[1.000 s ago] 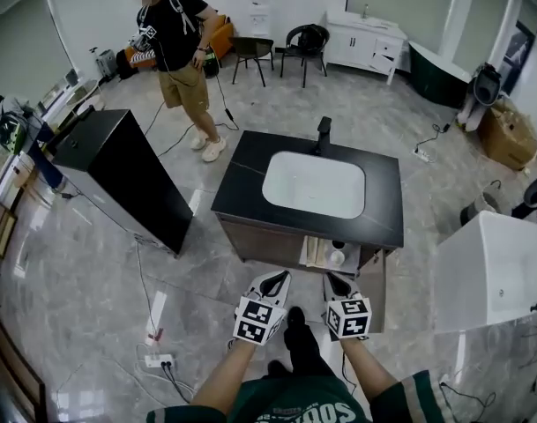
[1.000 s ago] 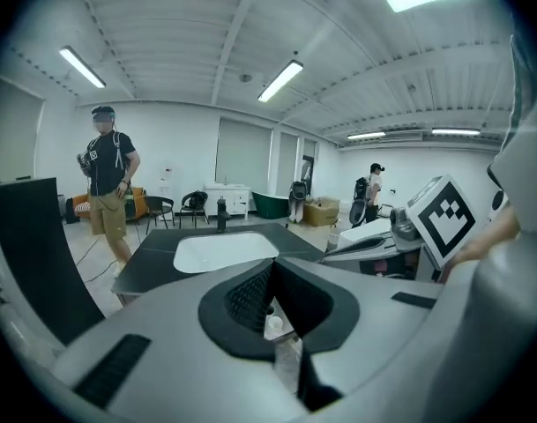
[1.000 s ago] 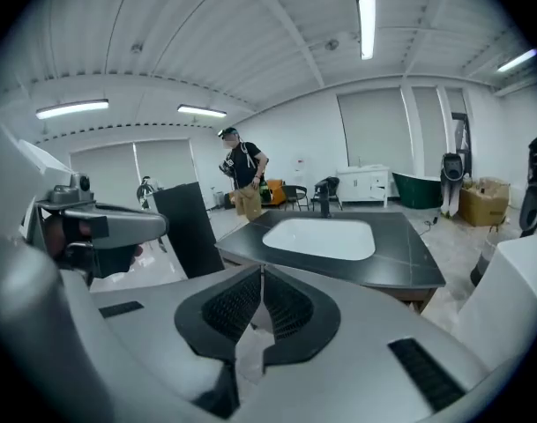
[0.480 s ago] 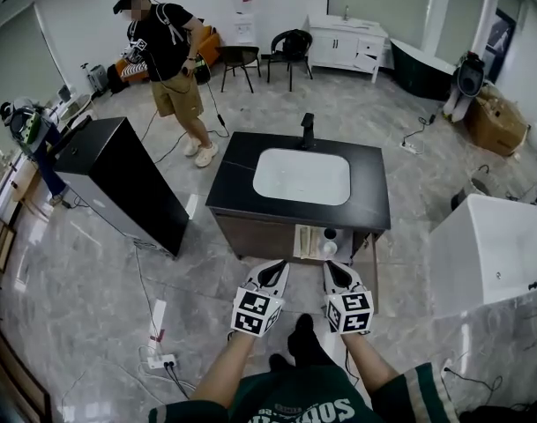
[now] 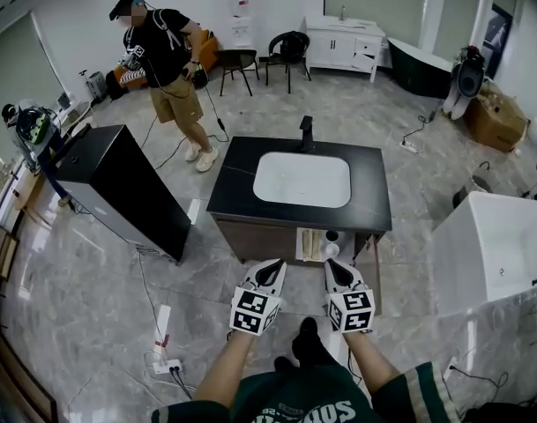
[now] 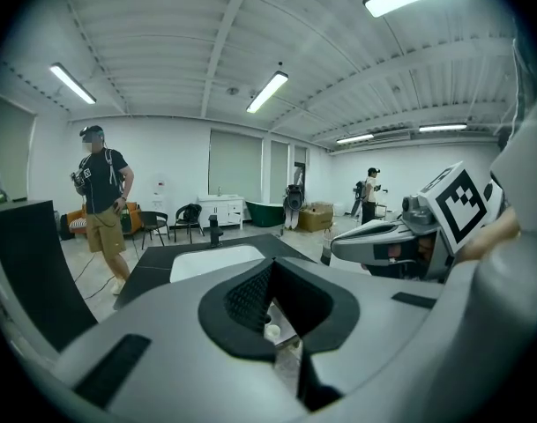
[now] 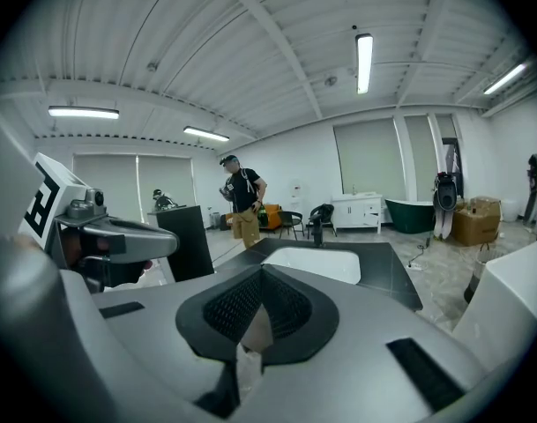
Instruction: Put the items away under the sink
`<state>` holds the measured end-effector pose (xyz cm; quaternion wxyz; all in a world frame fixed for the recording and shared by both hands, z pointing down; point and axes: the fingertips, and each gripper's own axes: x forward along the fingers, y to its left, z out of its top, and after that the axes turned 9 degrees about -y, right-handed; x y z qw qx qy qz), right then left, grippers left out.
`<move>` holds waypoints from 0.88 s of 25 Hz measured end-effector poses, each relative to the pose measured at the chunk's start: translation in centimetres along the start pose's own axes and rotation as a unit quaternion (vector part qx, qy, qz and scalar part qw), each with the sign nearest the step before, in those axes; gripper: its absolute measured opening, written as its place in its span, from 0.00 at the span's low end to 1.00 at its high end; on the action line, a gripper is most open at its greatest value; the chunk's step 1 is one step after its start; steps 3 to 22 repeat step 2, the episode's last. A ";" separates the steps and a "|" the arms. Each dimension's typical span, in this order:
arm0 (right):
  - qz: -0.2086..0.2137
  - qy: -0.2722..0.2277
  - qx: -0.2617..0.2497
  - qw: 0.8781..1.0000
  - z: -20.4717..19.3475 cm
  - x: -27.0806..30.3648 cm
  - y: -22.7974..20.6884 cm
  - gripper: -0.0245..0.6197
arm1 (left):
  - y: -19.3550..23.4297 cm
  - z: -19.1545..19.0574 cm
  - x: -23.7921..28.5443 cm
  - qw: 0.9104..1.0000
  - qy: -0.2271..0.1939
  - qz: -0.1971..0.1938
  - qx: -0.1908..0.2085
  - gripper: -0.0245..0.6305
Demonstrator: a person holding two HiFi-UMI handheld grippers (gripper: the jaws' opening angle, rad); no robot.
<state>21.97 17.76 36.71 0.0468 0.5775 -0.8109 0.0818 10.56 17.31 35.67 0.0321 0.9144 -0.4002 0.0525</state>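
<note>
- Head view: a vanity with a black stone-look countertop [image 5: 242,188], a white rectangular basin [image 5: 302,179] and a black tap [image 5: 306,133] stands in front of the person.
- The compartment under the sink [image 5: 356,247] is open. In it are beige flat packs [image 5: 309,245] and a small white round item [image 5: 331,251], too small to name more closely.
- A brown cabinet door [image 5: 372,276] hangs open to the right of them.
- The left gripper [image 5: 274,265] and the right gripper [image 5: 333,265] are side by side just short of the opening, near it but touching nothing.
- A person in a black shirt and tan shorts [image 5: 167,64] stands well behind the vanity. A white power strip [image 5: 167,366] lies on the floor to the left of the feet.
- Left gripper view: the ribbed black pads [image 6: 246,296] meet at the tips with nothing pinched. The basin lies ahead, and the white round item shows beyond the jaws, low in the gap.
- Right gripper view: its jaws are fully together and carry nothing. The countertop and tap are straight ahead.
- Judgement: the items look stowed, so the door is probably what remains.
- To do it well, first check that nothing sticks out past the frame.
- Then set one closed tip flat against the door's outer edge and follow its swing round rather than shoving straight.
- Keep the other gripper out of the gap, and mind the cables underfoot.
</note>
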 end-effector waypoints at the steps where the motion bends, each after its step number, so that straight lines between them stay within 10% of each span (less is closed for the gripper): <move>1: 0.001 0.000 -0.001 1.000 -0.2 -0.1 0.1 0.10 | -0.1 -0.4 -0.2 1.000 0.001 0.001 -0.001 0.05; 22: 0.001 0.000 -0.003 1.000 -0.4 -0.2 0.2 0.10 | -0.1 -0.8 -0.3 1.000 0.003 0.001 -0.001 0.05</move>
